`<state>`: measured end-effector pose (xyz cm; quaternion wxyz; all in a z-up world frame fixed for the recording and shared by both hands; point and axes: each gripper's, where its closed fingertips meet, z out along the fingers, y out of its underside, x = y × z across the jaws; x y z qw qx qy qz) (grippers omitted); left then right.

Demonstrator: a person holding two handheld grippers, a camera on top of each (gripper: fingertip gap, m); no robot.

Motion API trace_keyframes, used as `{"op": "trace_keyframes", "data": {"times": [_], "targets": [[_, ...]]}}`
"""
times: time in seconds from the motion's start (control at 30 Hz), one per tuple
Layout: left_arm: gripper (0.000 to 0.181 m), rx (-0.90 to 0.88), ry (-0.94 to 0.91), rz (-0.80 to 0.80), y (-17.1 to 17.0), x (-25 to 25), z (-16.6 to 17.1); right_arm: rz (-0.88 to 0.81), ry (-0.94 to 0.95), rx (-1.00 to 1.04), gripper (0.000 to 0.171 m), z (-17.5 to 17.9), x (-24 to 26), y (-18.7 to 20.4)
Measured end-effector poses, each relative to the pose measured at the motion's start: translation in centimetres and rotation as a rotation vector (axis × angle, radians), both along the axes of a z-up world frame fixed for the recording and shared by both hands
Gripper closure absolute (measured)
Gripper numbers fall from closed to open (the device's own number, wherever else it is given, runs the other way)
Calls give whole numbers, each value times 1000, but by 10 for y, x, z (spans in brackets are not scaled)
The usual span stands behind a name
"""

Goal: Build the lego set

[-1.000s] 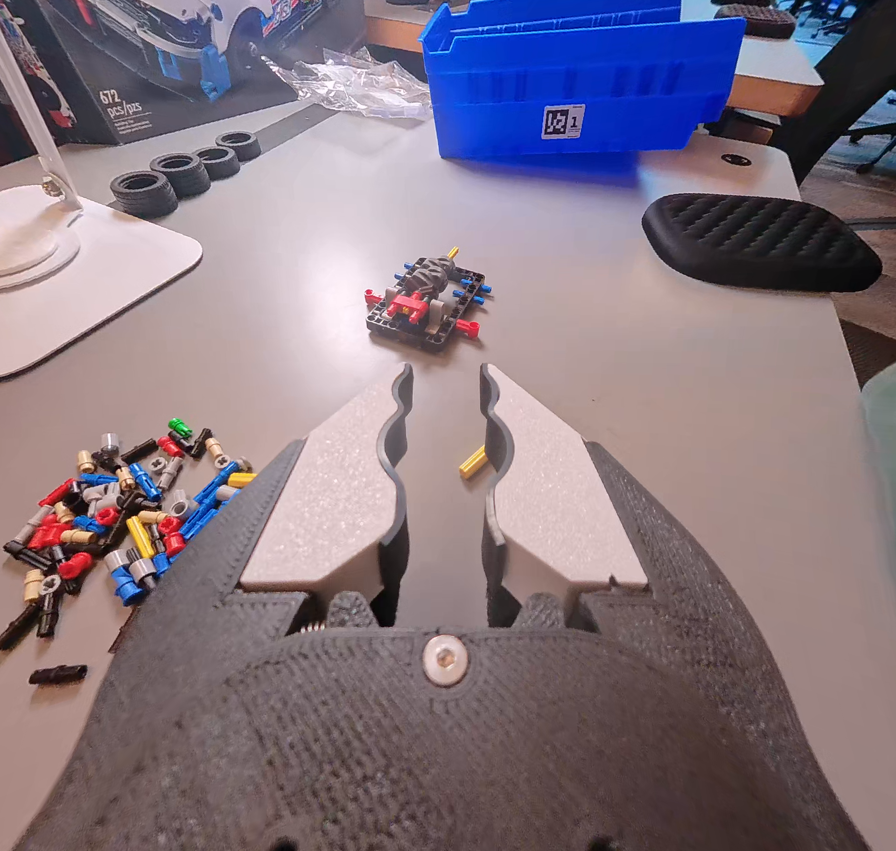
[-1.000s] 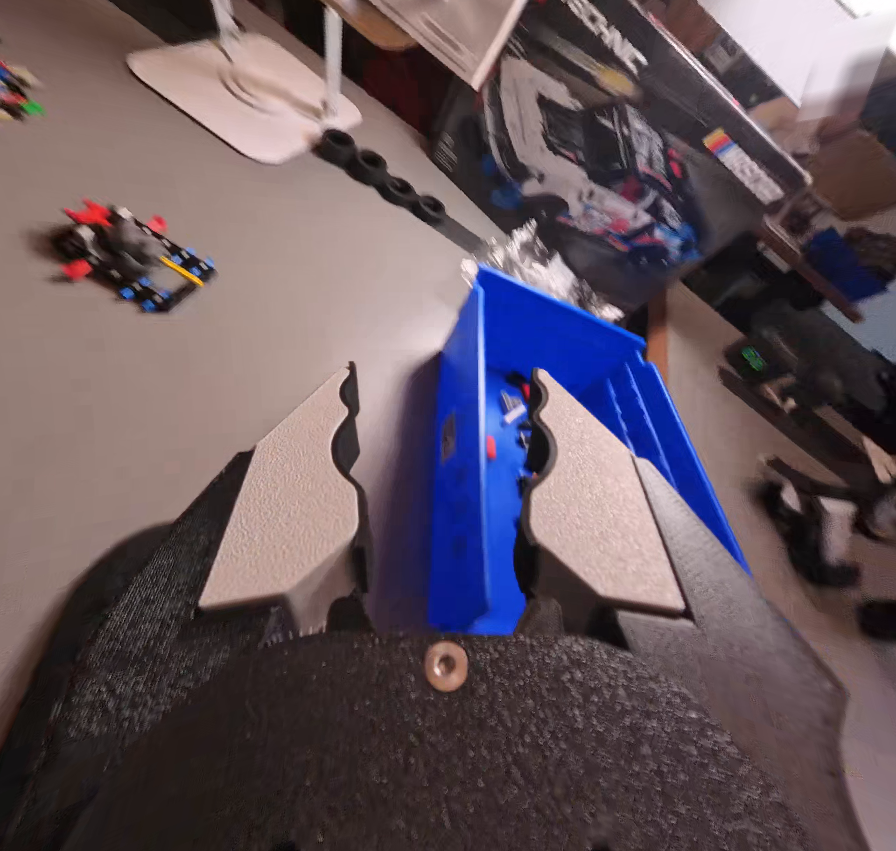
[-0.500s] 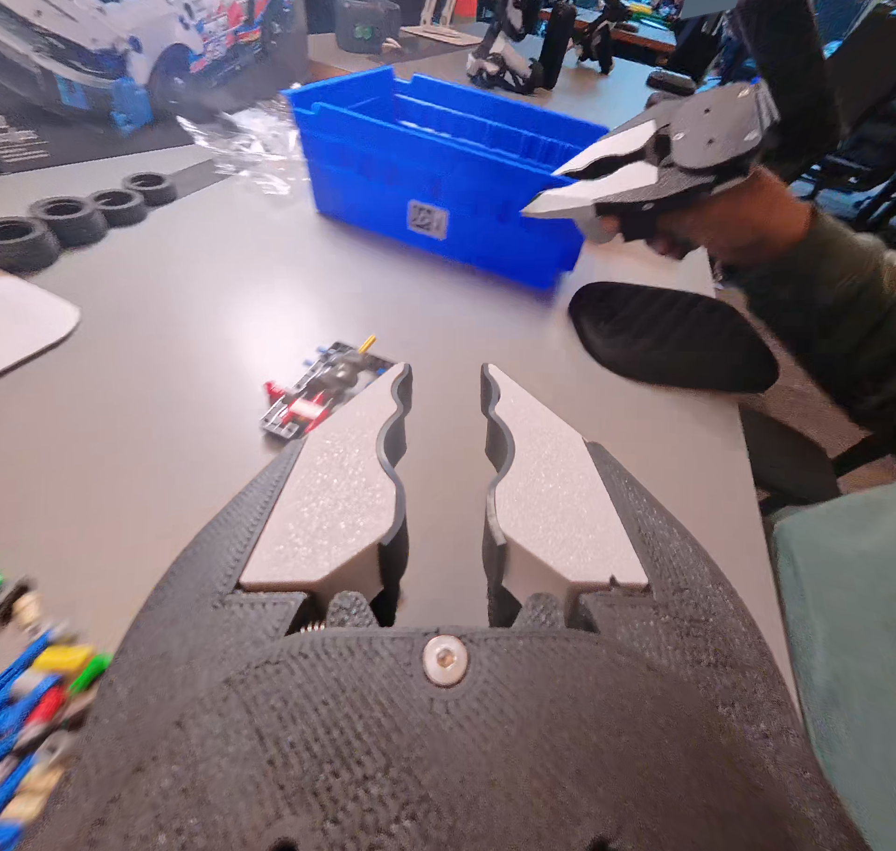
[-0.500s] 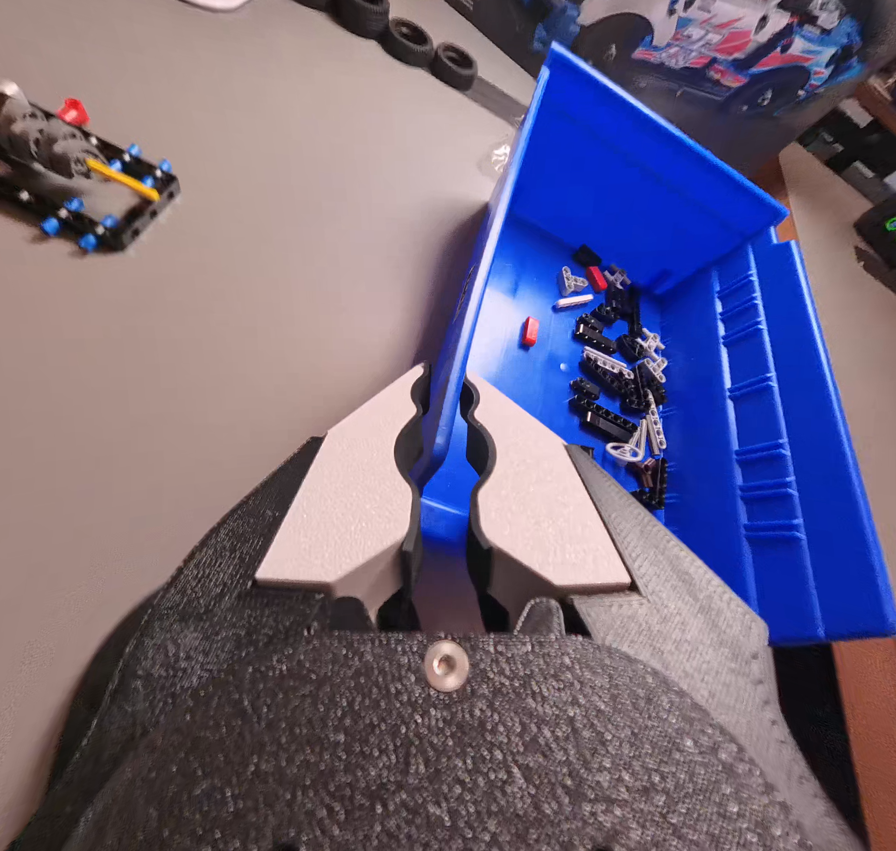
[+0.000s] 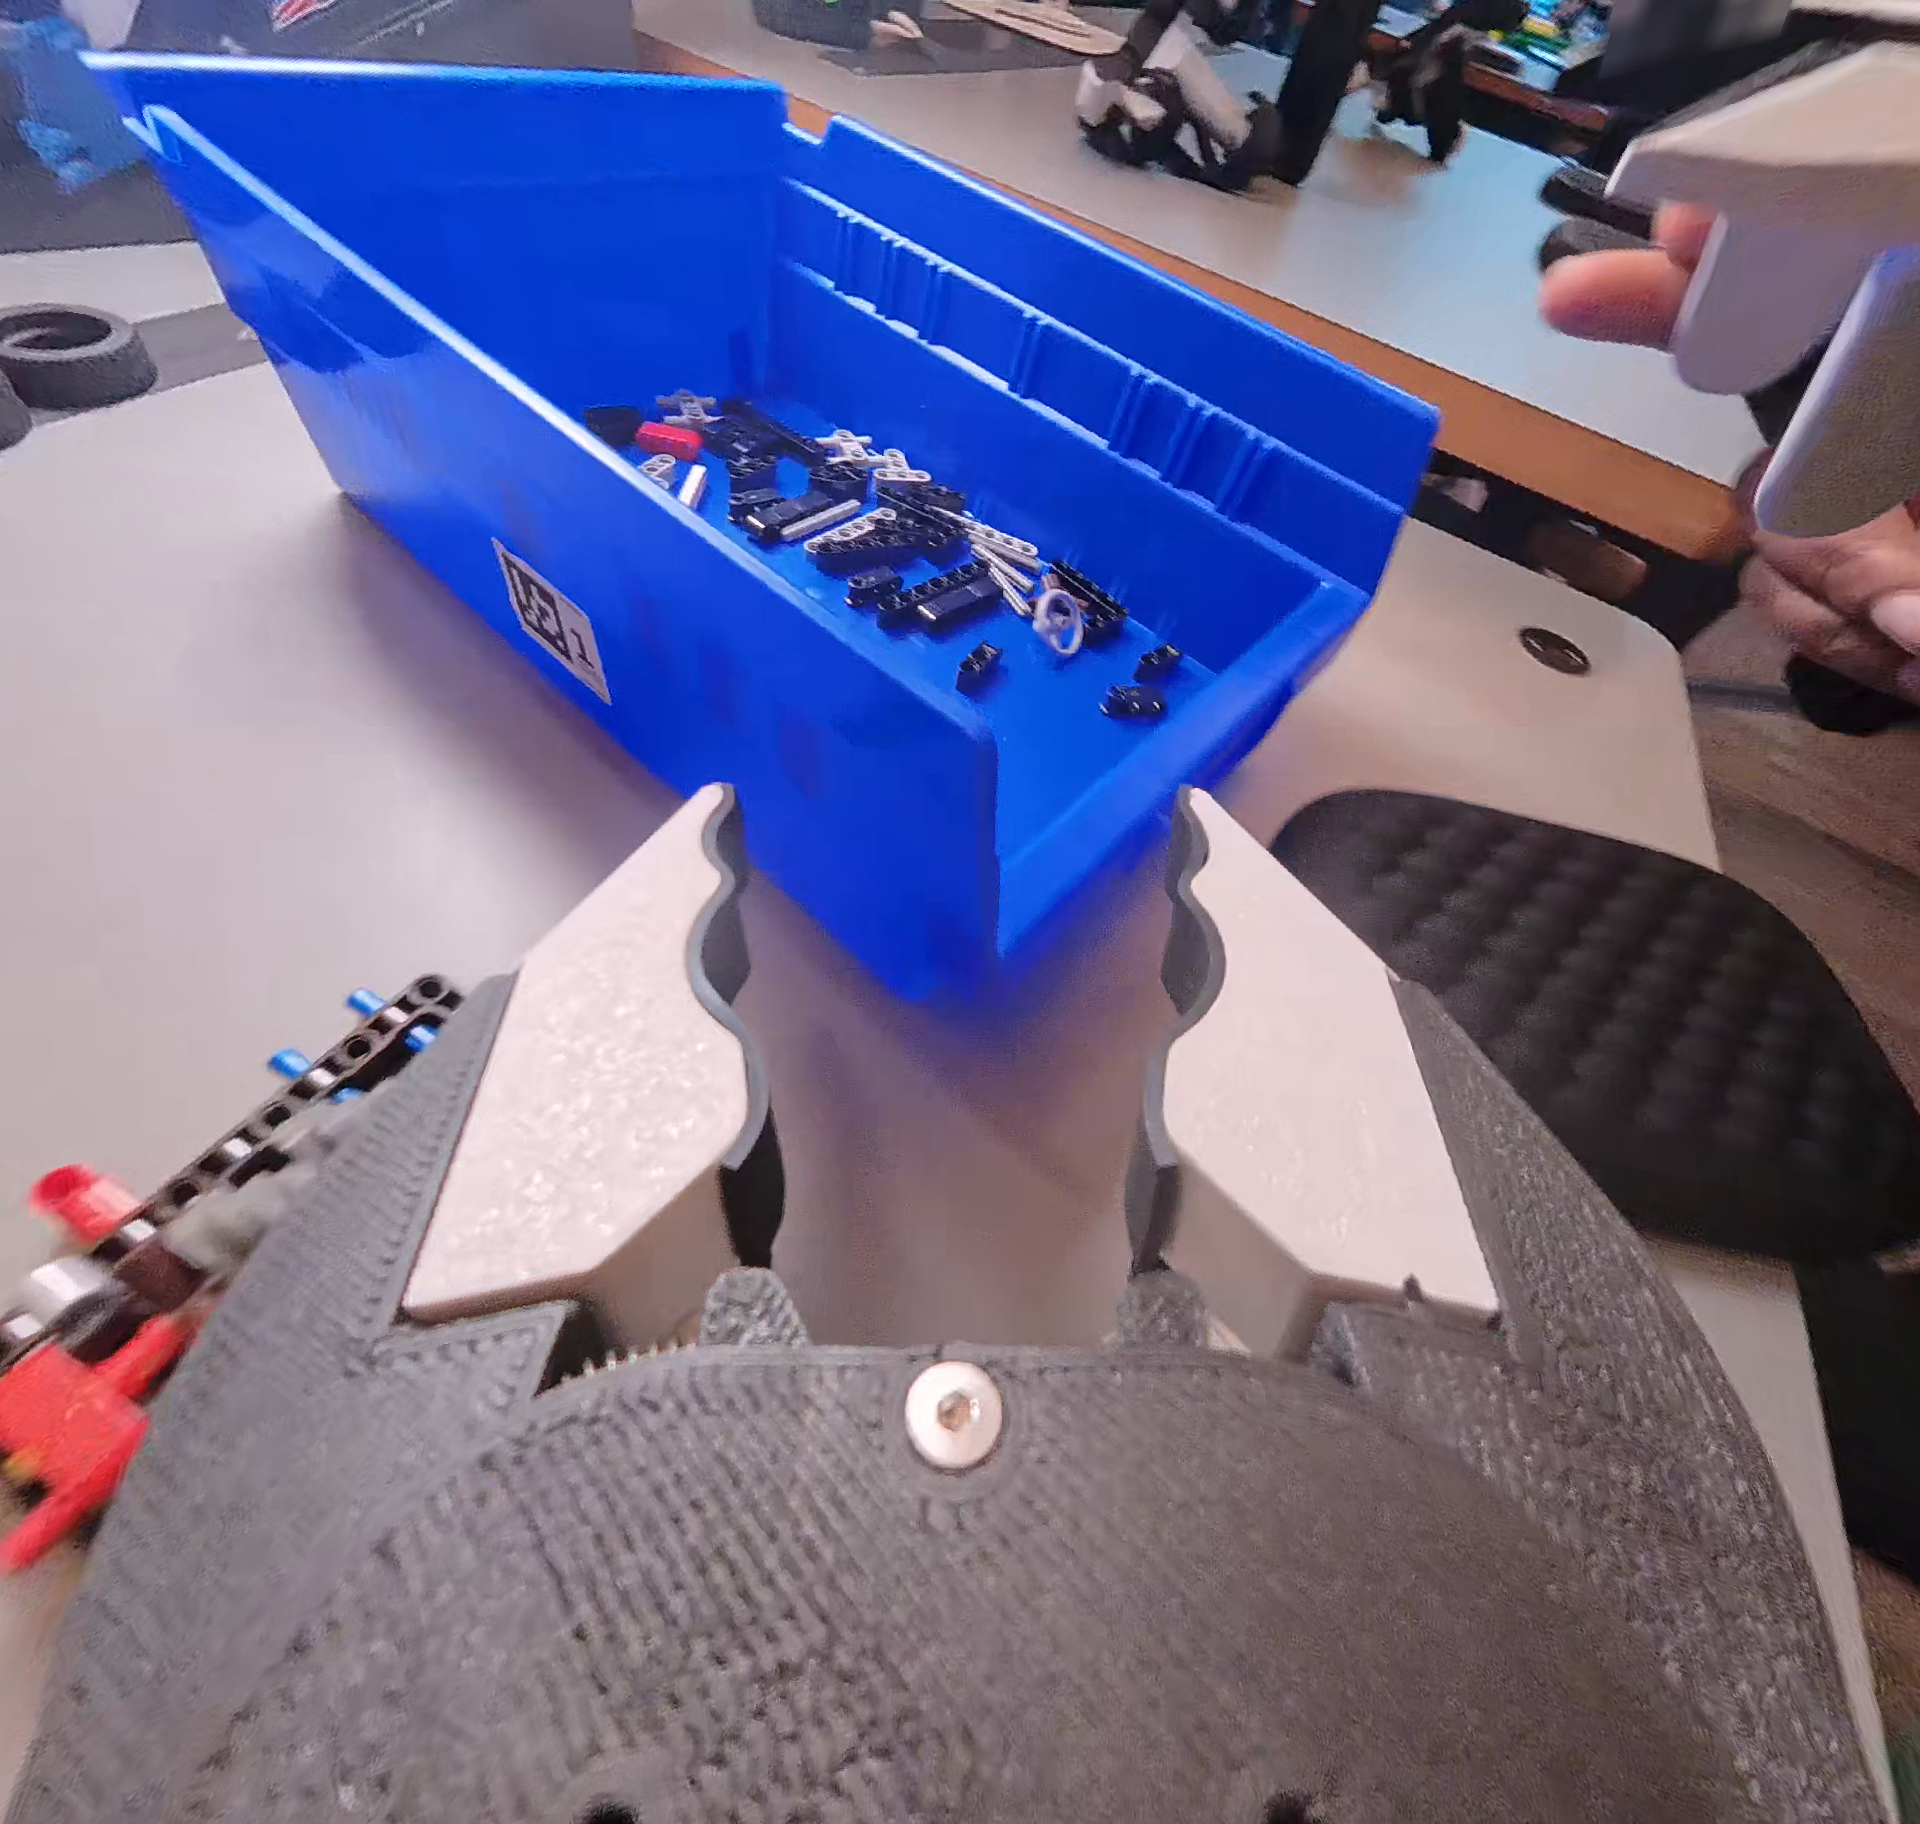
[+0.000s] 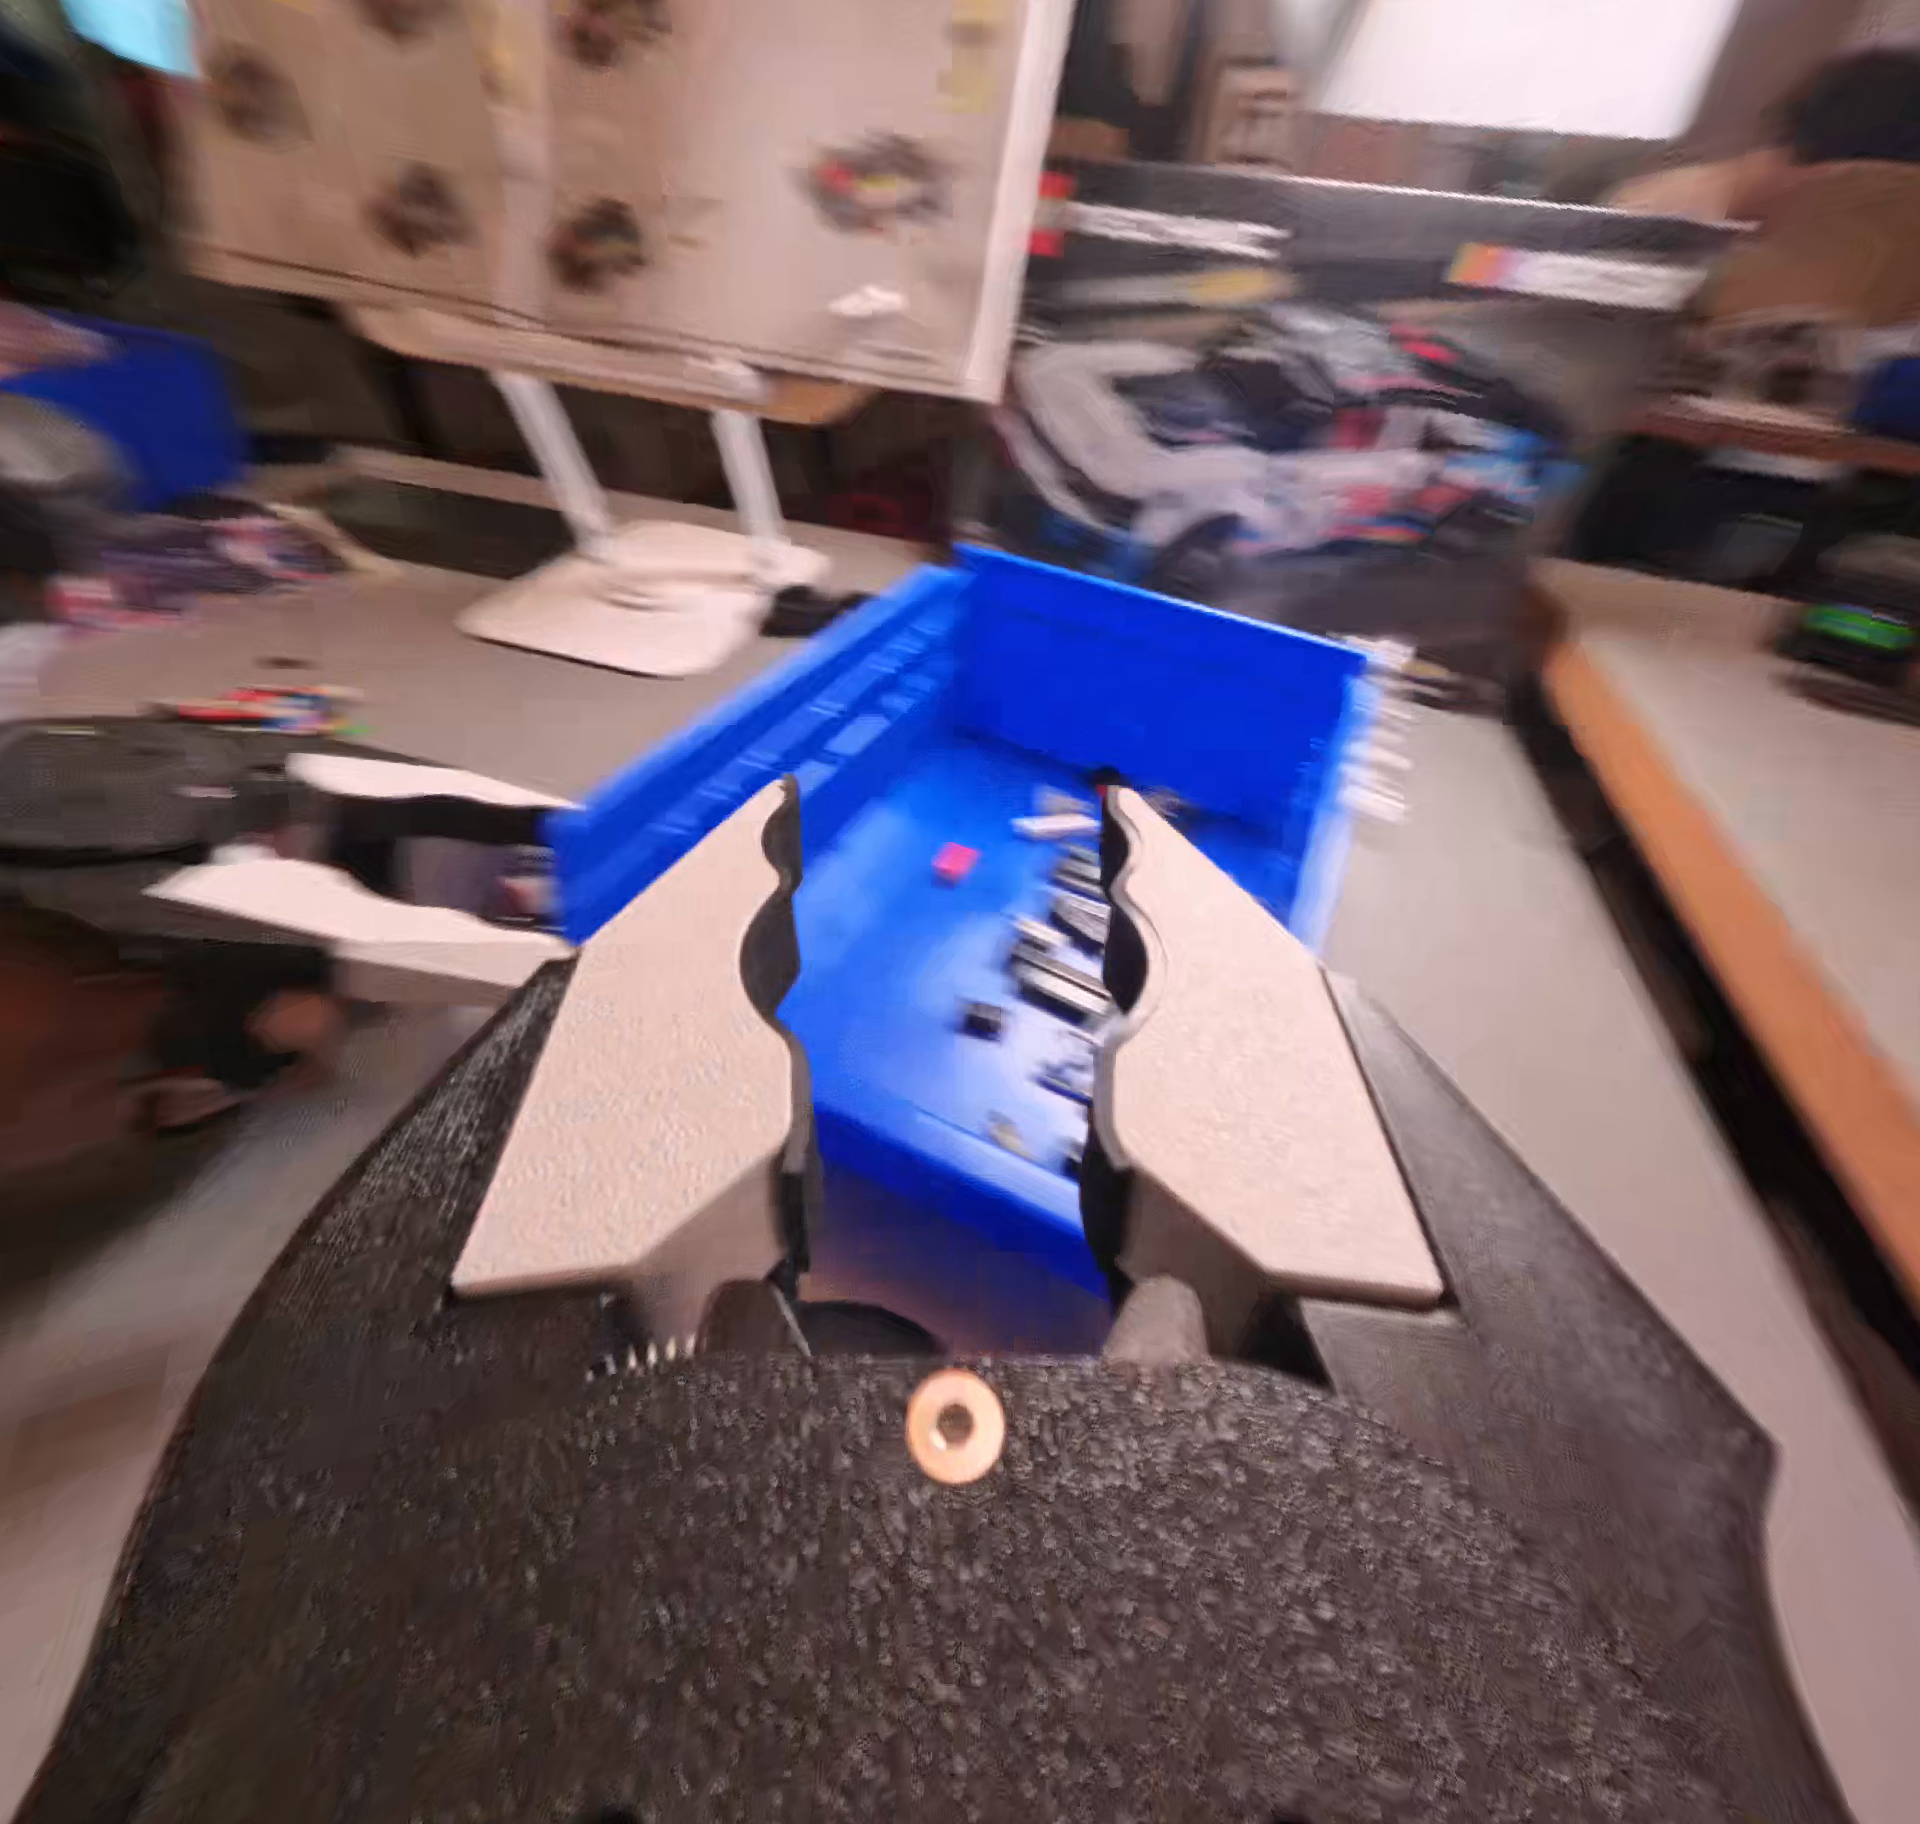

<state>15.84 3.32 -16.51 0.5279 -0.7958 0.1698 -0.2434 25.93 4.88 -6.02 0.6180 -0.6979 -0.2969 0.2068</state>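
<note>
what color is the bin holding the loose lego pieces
Bright blue. The bin shows best in the left wrist view.

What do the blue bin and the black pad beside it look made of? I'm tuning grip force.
The blue bin looks like rigid moulded plastic: glossy, thin ribbed walls. The black pad looks soft, perhaps foam or gel under textured fabric, though its woven-looking surface leaves that open.

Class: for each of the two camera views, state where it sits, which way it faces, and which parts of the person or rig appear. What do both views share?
Left wrist view: on the left tongs, facing the blue bin's near corner; a hand shows far right.
Right wrist view: on the right tongs, looking down the bin's length, blurred; the left tongs appear at left.
Shared: bin and loose pieces.
</note>
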Motion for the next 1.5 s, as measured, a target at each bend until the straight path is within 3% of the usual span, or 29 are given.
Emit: {"op": "trace_keyframes", "data": {"times": [0.07, 0.1, 0.13, 0.27, 0.3, 0.4, 0.47, 0.57, 0.77, 0.93, 1.1, 1.27, 1.37, 1.5], "targets": [[105, -2, 26, 62, 17, 2, -10, -168, -84, -51, 96, -28, 49, 27], [121, 4, 46, 96, 24, -1, -14, -175, -95, -117, 86, -46, 57, 33], [132, 0, 51, 118, 28, -3, -14, -163, -96, -174, 82, -65, 59, 37], [145, -7, 98, 149, 32, -12, -10, -140, -170, -304, 75, -123, 59, 47], [150, -1, 84, 164, 33, -17, -6, -126, -151, -316, 80, -125, 55, 46], [162, 34, 102, 188, 35, -25, 5, -25, -73, -349, 117, -120, 31, 32], [162, 92, 146, 195, 33, -27, 21, -96, -146, -284, 131, -113, 34, 32], [165, 191, 177, 226, 21, -41, 58, -146, -161, -191, 135, -86, 24, 19], [170, 222, 112, 334, -30, -118, 118, 5, -98, -40, 127, -4, -46, -31], [174, 231, 104, 498, -92, -205, 138, 170, -113, 37, 120, 22, -132, -78], [179, 184, 32, 662, -150, -290, 135, 410, -105, 41, 102, 10, -216, -141], [178, 129, -32, 750, -190, -344, 111, 638, -44, -13, 97, -7, -245, -192], [179, 110, -17, 831, -219, -377, 98, 642, -33, -82, 96, -27, -224, -185], [178, 83, -31, 966, -274, -431, 86, 500, -85, -172, 98, -60, -167, -138]]}}
